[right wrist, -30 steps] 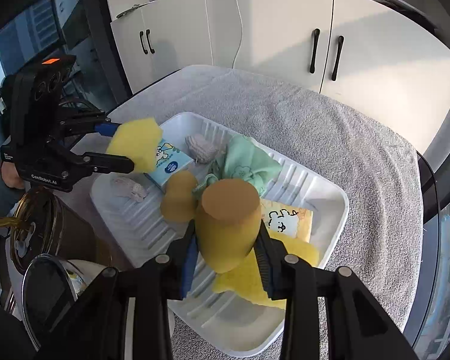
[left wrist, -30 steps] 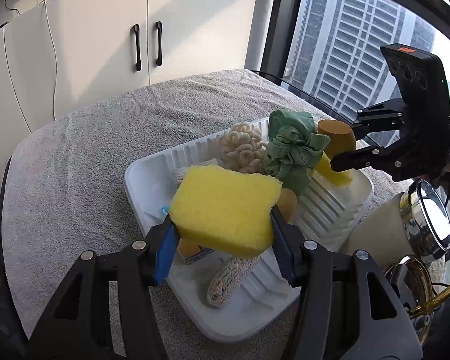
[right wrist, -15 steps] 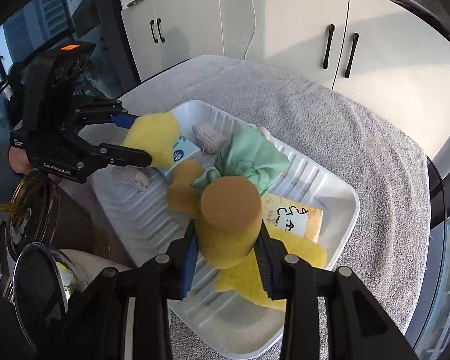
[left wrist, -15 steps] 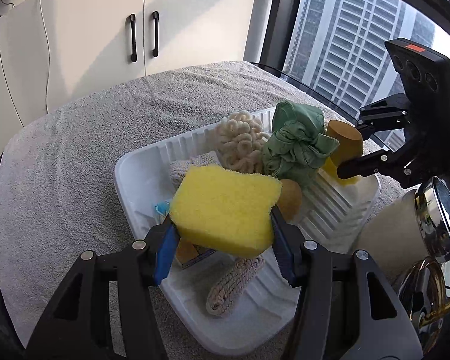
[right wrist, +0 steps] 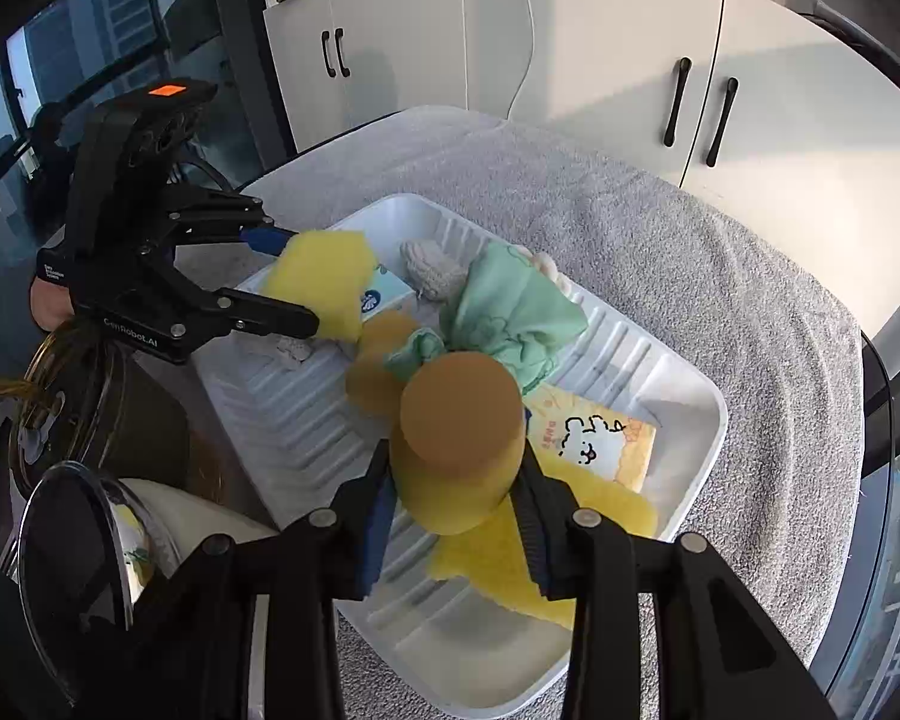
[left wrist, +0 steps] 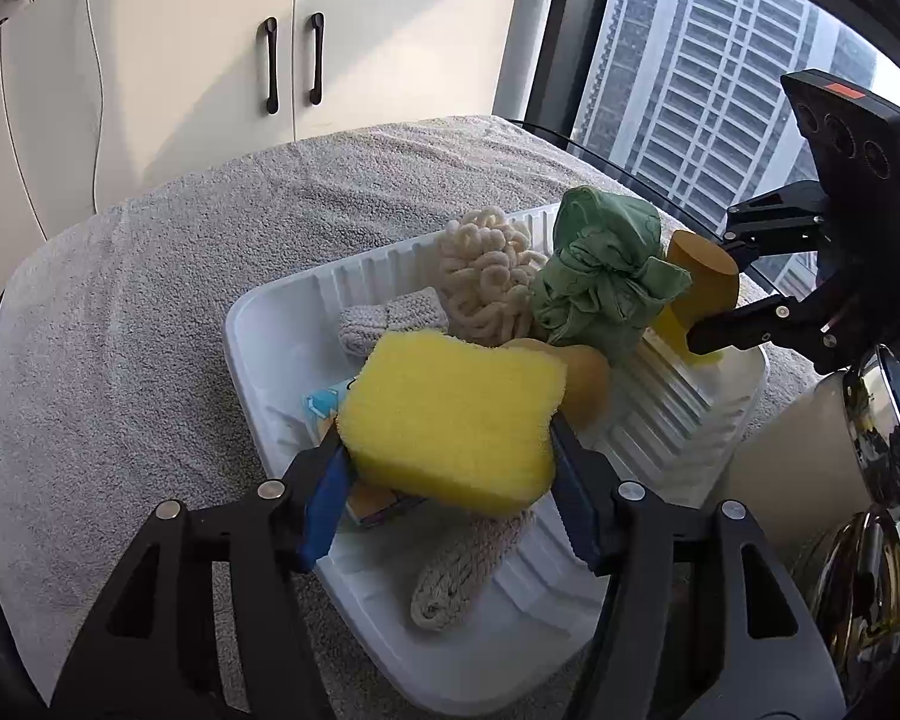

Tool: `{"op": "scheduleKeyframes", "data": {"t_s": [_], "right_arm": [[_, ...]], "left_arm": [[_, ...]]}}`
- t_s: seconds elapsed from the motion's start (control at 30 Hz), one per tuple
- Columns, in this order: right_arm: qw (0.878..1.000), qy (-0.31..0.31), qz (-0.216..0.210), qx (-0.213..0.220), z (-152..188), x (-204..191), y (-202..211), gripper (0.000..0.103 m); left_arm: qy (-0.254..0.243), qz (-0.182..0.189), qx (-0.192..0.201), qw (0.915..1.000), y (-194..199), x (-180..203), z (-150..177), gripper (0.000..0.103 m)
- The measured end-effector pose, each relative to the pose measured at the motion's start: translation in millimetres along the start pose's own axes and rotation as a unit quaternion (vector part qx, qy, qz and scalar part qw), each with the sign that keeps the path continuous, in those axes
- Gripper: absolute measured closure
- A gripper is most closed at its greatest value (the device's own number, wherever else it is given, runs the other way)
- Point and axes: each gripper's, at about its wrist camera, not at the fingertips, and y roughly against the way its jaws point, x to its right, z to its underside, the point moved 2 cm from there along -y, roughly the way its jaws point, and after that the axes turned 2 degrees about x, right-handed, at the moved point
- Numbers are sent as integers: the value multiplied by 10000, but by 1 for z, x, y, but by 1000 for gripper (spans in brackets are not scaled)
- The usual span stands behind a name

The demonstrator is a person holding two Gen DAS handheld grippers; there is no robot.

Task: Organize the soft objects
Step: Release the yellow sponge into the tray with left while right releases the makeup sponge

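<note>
My left gripper is shut on a yellow rectangular sponge and holds it above the near end of a white ribbed tray. It also shows in the right wrist view. My right gripper is shut on a tan round sponge, held above the tray; it shows in the left wrist view. In the tray lie a green tied cloth, a cream knotted ball, knitted cloths, a second tan sponge, a flat yellow sponge and small packets.
The tray sits on a round table covered with a grey towel. White cabinets stand behind it. A cream pot with a glass lid and a brass-coloured stand are beside the tray. A window is at the right.
Both grippers have kept their sponges and drifted slightly over the tray; the views shifted a little toward the table's centre. Nothing was let go.
</note>
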Motion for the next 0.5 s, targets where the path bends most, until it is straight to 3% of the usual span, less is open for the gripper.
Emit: {"op": "scheduleKeyframes", "data": {"t_s": [0.3, 0.5], "right_arm": [[10000, -64, 31, 27, 0, 3, 4, 59], [9997, -189, 32, 137, 2, 9, 12, 48]], "left_arm": [[68, -21, 23, 10000, -2, -4, -1, 40], [160, 29, 83, 9998, 2, -6, 0, 28]]}}
